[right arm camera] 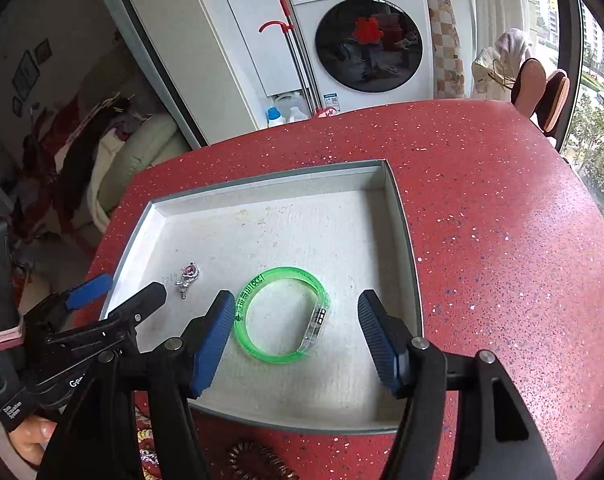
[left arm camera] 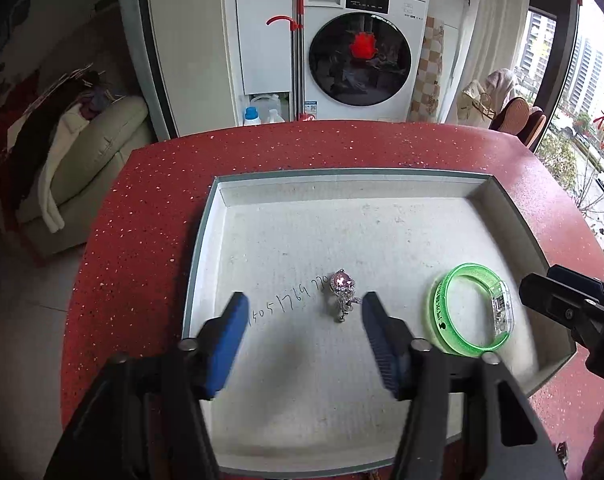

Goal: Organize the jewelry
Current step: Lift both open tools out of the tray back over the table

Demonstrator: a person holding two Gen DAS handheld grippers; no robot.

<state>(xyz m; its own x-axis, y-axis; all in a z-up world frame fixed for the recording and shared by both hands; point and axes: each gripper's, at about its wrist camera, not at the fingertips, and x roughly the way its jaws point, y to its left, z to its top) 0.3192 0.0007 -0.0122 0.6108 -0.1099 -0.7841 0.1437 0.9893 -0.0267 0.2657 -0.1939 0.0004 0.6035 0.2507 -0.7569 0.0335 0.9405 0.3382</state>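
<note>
Left wrist view: shallow white tray [left arm camera: 206, 240] sits on the red speckled counter [left arm camera: 142, 200], filling the centre of the frame. Left claw [left arm camera: 305, 312] stands wide, nothing between its blue pads; the silver pendant with a pink stone [left arm camera: 343, 294] lies on the tray floor just beyond the gap, nearer the right-hand pad, untouched. Handwritten digits run beside it. Green bangle [left arm camera: 468, 312] lies flat at lower right of the tray (clear clasp on its right side).

Right wrist view: right claw [right arm camera: 292, 316] is open, pads either side of the bangle [right arm camera: 280, 312] but clear of it. Pendant [right arm camera: 188, 274] sits left of centre. Brown coil hair tie [right arm camera: 254, 460] lies on the counter [right arm camera: 502, 240] at bottom edge, outside the tray [right arm camera: 406, 240].
</note>
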